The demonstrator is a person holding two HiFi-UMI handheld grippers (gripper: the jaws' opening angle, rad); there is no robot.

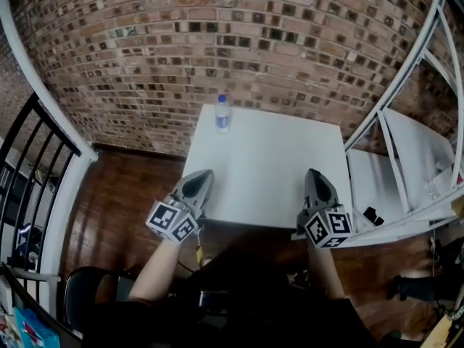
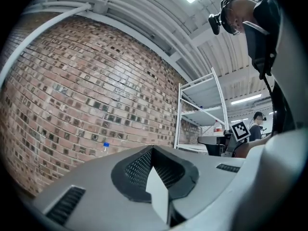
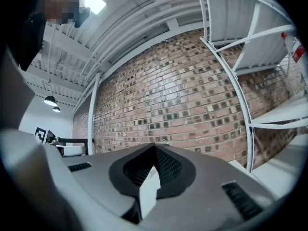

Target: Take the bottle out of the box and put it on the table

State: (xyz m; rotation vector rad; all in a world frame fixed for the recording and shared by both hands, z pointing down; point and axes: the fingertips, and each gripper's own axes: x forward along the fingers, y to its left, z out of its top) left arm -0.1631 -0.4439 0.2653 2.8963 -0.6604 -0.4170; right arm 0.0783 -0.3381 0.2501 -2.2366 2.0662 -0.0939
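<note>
A clear water bottle [image 1: 222, 113] with a blue cap stands upright at the far left corner of the white table [image 1: 275, 165]. It shows small and distant as the bottle [image 2: 106, 148] in the left gripper view. My left gripper [image 1: 202, 175] hovers at the table's near left edge, jaws shut and empty. My right gripper [image 1: 313, 174] is at the near right edge, also shut with nothing in it. The left gripper [image 2: 153, 149] and the right gripper [image 3: 155, 146] each point towards the brick wall. No box is in view.
A brick wall [image 1: 239, 42] rises behind the table. A white metal shelf rack [image 1: 406, 158] stands to the right, holding small items. A black railing [image 1: 29, 158] runs on the left over a dark wooden floor [image 1: 123, 194]. A person [image 2: 257, 124] stands far off.
</note>
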